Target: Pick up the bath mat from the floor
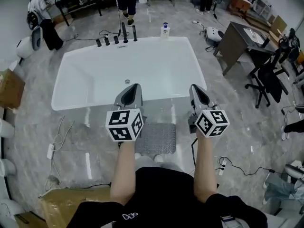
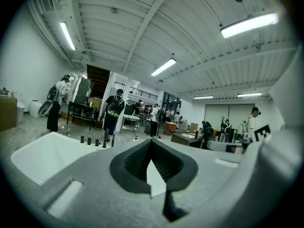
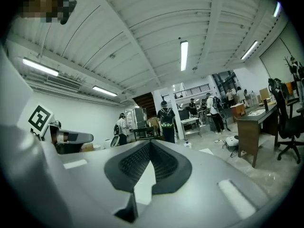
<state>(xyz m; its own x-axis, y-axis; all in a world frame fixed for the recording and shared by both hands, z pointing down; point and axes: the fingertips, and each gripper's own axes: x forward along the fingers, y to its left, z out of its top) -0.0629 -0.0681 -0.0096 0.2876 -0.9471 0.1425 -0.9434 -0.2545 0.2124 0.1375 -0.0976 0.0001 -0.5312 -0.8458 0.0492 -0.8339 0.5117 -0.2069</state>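
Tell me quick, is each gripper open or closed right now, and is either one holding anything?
Left gripper: closed, holding nothing.
Right gripper: closed, holding nothing.

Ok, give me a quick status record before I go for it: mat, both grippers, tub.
bath mat: grey, textured, lying flat on the floor against the near side of the bathtub; nothing holds it
left gripper: jaws together, nothing between them
right gripper: jaws together, nothing between them
grippers versus mat: in the head view the mat shows between the two, lower down
bathtub: white, a bottle on its far rim
task state: mat not yet picked up
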